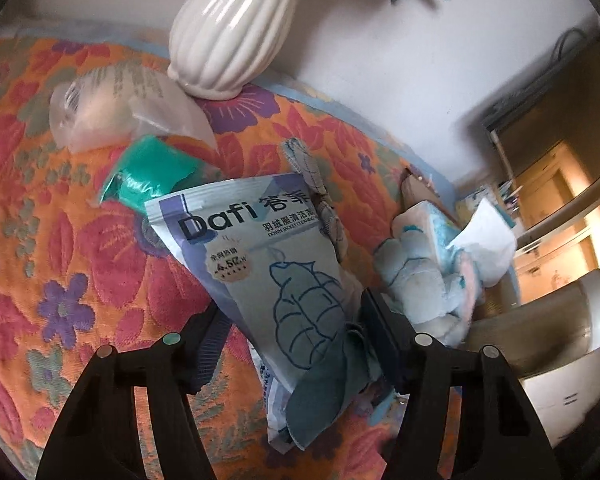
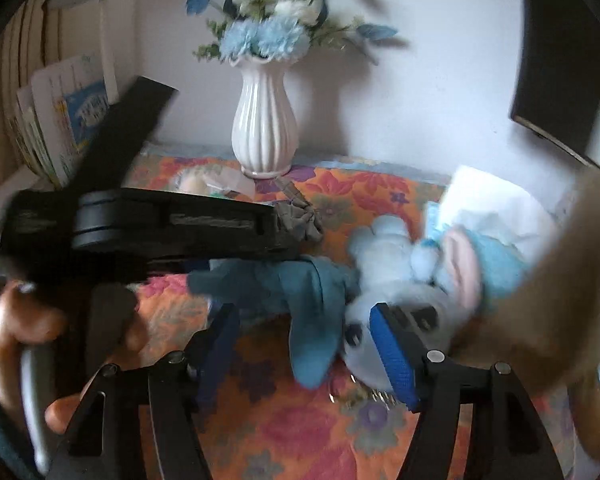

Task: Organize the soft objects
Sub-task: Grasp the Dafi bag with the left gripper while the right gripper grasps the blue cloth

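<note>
A blue-and-white "Dafi" pouch (image 1: 268, 264) lies slanted between the fingers of my left gripper (image 1: 296, 332), with both pads against its edges. A teal cloth (image 1: 324, 392) is bunched under its near end by the right finger. In the right wrist view that teal cloth (image 2: 312, 312) hangs below the left gripper's black body (image 2: 160, 224), and its loose end dangles between the blue pads of my right gripper (image 2: 304, 340). Those pads stand apart and press on nothing. A pale blue plush toy (image 2: 392, 276) lies against the right finger.
A floral cloth (image 1: 60, 240) covers the table. On it are a white ribbed vase (image 1: 228, 28), a clear bag (image 1: 120, 108), a green packet (image 1: 152, 176) and a grey checked cloth (image 1: 320, 196). White tissue (image 2: 492, 208) and a blurred tan container (image 2: 540, 300) sit at the right. A hand (image 2: 16, 328) holds the left gripper.
</note>
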Tool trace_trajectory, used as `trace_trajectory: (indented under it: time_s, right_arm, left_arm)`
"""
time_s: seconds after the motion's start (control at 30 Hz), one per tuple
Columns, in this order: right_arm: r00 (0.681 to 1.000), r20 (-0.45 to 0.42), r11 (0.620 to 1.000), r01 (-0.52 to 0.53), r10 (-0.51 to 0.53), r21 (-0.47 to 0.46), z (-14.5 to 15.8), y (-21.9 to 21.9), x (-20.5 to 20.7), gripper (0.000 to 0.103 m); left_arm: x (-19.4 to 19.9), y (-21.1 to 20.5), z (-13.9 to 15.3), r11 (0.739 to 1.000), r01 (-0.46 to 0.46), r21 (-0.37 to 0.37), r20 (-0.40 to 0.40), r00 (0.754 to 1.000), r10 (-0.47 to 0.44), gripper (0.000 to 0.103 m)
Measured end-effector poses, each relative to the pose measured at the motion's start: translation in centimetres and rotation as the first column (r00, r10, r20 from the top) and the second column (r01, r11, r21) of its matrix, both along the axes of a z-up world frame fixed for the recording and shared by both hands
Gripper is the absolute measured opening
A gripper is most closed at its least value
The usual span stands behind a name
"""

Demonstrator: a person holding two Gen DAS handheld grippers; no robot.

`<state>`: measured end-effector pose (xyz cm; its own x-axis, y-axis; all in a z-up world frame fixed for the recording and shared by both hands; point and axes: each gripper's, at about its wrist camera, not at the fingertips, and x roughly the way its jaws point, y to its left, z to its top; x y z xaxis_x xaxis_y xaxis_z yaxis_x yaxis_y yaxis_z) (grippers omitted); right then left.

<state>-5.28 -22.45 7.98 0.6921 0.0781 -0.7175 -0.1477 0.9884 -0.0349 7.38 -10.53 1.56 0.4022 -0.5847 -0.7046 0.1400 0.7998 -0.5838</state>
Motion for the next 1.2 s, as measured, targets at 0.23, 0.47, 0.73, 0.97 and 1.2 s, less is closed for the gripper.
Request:
trace_trajectory:
  time_s: [0.23,0.47,0.73,0.97,1.2]
  right_arm:
    - [0.996,-0.084,0.999,-0.007,0.004,-0.040,-2.5,0.6,3.4,0.018]
    - [0.997,-0.031,0.973,-0.065,0.073,0.222,-0.9,-2.8,-2.2,0.009]
    - [0.997,-0.078,0.973,0.008,0.010,0.232,-1.4,-4.5,-4.3,0.009]
    - [0.992,-0.123,0.957,0.026,0.010,0.288,-3.0,-4.6,-4.6,0.009]
    - [0.992,-0.117,0.962,-0.013,0.047,0.274,-3.4,-2.7,-4.2,0.009]
  left_arm:
    - [0.2,2.0,-0.5,0.996,0.000,-0.084,-0.027,1.000,-0.002,0.062]
    - [-0.8,0.5,-0.1,0.999,0.022,-0.026,-0.001,1.000,-0.022,0.071]
    - [-3.8,-1.0,0.5,0.989,0.065,0.130,0.039,0.997,-0.071,0.067]
    - [-4.6,3.5,1.9,0.938,0.149,0.314,0.034,0.985,-0.168,0.066]
    - [-6.2,7.7,2.8,0.857,0.239,0.456,0.023,0.960,-0.280,0.082]
